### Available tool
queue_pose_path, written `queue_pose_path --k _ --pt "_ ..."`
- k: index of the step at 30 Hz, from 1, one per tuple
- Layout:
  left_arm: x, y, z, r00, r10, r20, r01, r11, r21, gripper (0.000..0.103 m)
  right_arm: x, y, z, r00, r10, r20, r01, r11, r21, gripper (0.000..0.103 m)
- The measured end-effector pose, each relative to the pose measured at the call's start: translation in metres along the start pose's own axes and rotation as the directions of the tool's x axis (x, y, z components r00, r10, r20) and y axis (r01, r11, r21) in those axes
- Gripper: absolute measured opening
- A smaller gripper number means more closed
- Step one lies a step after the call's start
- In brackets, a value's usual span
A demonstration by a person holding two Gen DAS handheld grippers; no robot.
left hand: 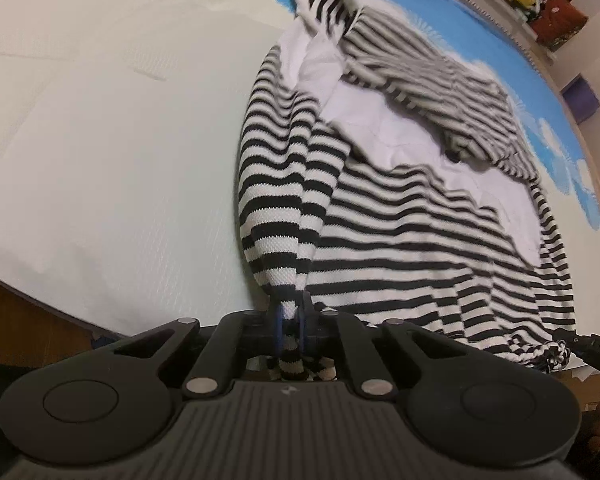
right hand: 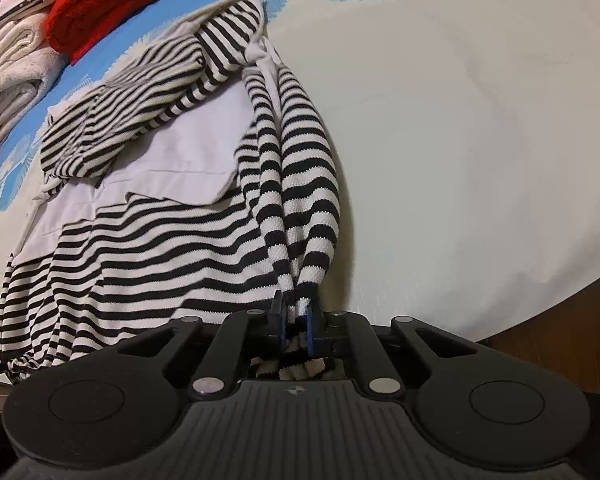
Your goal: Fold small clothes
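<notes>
On the mattress (left hand: 100,140): striped garment (left hand: 400,232), near hem corners pinched tight in your left gripper (left hand: 290,316) and right gripper (right hand: 296,320), likely so you can carry that edge over into a fold.

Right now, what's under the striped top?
The striped top lies on a white cloth with blue print. Both grippers, left and right, pinch its near edge. Anything under its middle is hidden.

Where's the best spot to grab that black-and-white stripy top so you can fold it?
Probably the near bottom corners of the black-and-white striped knit top, coming from the near edge of the bed. The hem lies closest there, and the fabric bunches thin enough to pinch. The left gripper and right gripper are each shut on a corner, and the cloth fans out evenly from there.
</notes>
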State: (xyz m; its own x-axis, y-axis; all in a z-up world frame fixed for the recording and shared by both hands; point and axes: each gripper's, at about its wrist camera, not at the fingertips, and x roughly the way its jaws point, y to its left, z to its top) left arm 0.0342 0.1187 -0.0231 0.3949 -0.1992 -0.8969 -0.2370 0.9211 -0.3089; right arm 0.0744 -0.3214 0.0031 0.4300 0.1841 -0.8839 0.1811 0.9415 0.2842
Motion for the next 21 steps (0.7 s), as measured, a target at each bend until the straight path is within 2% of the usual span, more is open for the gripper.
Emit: queue_pose_path --k 4,7,11,15,18,21 --pt "-0.031 -0.008 0.006 0.997 -0.036 0.061 0.032 0.997 0.073 0.006 -0.032 -0.001 0.005 0.996 0.060 0.061 -0.060 0.998 0.003 0.008" --pt "-0.067 -0.013 0.011 0.991 -0.091 0.096 0.079 0.989 0.126 0.005 -0.074 -0.003 0.013 0.983 0.139 0.121 -0.139 0.990 -0.005 0.007" --pt "-0.121 -0.019 0.005 0.987 -0.132 0.094 0.109 0.970 0.217 0.006 -0.133 -0.003 0.012 0.963 0.217 0.161 -0.213 0.976 -0.040 0.007" --pt "-0.161 -0.007 -0.002 0.967 -0.242 0.076 0.224 0.955 0.195 0.006 -0.177 -0.012 -0.001 0.954 0.258 0.154 -0.254 0.966 -0.041 0.007" --pt "-0.154 0.000 0.010 0.959 -0.281 0.043 0.272 0.951 0.144 0.006 -0.180 -0.022 0.003 0.956 0.263 0.130 -0.265 0.964 0.005 0.007" --pt "-0.116 -0.004 0.046 0.969 -0.248 0.017 0.244 0.963 0.114 0.006 -0.150 -0.018 0.027 0.963 0.247 0.107 -0.251 0.968 0.021 0.007"
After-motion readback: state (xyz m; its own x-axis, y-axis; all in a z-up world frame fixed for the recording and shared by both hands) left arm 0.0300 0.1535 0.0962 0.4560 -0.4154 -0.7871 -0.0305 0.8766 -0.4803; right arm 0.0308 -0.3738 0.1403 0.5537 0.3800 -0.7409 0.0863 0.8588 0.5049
